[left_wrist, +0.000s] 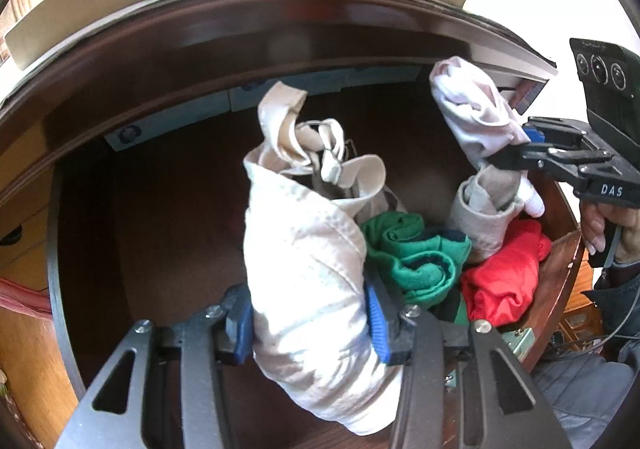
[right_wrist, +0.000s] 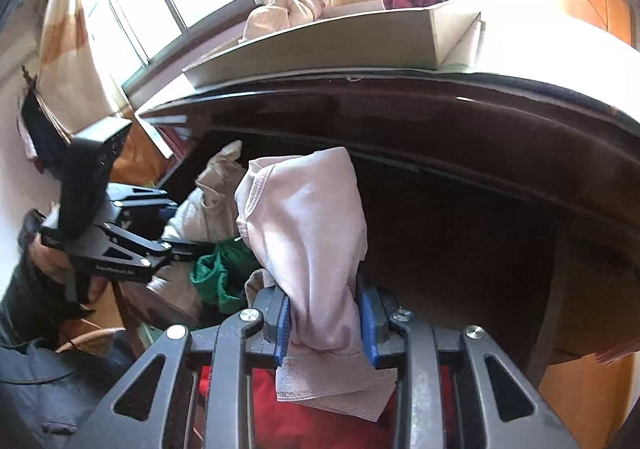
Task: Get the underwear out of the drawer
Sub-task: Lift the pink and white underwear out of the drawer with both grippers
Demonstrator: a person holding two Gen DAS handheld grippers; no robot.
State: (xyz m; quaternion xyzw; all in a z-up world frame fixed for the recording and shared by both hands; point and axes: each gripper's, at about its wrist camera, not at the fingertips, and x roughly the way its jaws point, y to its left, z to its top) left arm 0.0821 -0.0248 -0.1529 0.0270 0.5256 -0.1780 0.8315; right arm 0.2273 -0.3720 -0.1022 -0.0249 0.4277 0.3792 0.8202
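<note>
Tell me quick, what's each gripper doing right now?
Left gripper: shut on a cream padded bra.
Right gripper: shut on a pale pink cotton garment.

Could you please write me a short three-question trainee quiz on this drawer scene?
1. True or false: both grippers have their jaws shut on cloth.
2. Which garment does the right gripper hold: A green, B red, C pale pink?
3. Name the two bright garments lying in the drawer.

Key
1. True: the left gripper clamps the cream garment, and the right clamps another.
2. C, the pink garment.
3. The green garment and the red garment.
</note>
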